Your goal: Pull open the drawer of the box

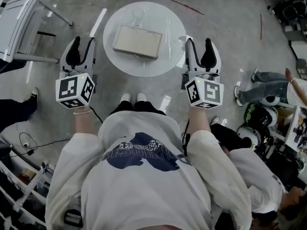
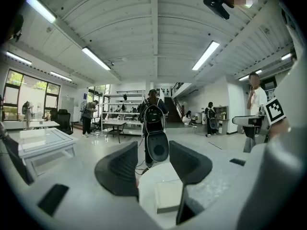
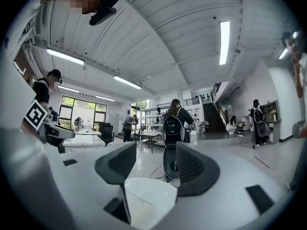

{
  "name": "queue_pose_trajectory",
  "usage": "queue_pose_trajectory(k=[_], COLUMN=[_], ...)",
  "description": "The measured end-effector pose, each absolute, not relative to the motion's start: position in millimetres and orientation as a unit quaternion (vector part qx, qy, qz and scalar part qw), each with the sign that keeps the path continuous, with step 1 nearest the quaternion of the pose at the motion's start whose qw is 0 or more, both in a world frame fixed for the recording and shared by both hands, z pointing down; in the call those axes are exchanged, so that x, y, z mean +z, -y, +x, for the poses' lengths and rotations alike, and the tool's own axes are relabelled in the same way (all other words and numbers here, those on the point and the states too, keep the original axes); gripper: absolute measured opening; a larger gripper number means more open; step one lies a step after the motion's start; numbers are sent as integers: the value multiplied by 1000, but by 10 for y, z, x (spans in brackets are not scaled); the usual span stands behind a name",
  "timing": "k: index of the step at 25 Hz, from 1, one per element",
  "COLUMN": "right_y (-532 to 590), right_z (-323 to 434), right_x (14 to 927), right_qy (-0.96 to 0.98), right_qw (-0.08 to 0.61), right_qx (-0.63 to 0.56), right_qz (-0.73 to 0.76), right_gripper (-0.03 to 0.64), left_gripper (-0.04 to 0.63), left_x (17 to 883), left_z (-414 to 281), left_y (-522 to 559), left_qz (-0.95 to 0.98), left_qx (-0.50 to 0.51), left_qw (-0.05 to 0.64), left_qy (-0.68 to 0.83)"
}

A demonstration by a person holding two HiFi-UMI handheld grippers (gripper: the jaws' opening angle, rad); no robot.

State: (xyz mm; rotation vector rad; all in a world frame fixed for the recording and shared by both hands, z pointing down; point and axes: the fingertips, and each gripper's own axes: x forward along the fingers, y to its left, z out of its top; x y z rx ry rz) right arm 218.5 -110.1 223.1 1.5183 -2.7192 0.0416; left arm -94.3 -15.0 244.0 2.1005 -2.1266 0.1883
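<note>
The box (image 1: 136, 41) is flat and beige and lies on a round white table (image 1: 163, 66) in front of me; I cannot make out its drawer from here. My left gripper (image 1: 84, 44) hangs beside the table's left edge, open and empty. At the table's right edge my right gripper (image 1: 199, 44) is also open and empty. Neither touches the box. In the left gripper view the box (image 2: 169, 195) shows low between the spread jaws of the left gripper (image 2: 152, 164). The right gripper view shows the table (image 3: 153, 188) below the open right gripper (image 3: 156, 169).
A clear glass (image 1: 138, 16) stands on the table behind the box. A white frame table (image 1: 19, 18) stands at the far left. At the right sits a person (image 1: 268, 87) beside helmets and bags (image 1: 254, 121). Cables cross the floor. A person with a backpack (image 2: 154, 116) stands beyond.
</note>
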Motion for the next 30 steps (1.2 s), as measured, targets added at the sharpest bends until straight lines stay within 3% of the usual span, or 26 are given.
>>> queue_pose_trajectory(k=[17,30], right_y=[1166,901], right_z=[1611,1088], right_x=[2670,3231], right_qy=[849,809], right_qw=[42,80], right_qx=[49,86], right_qz=[524,576], right_gripper=[233,233], left_gripper=[187,187], left_x=[3360,4543], left_z=[-1345,-1136], left_y=[470,659], left_qz=[733,784], left_qx=[118,181], left_qw=[176,294], left_qy=[646,516])
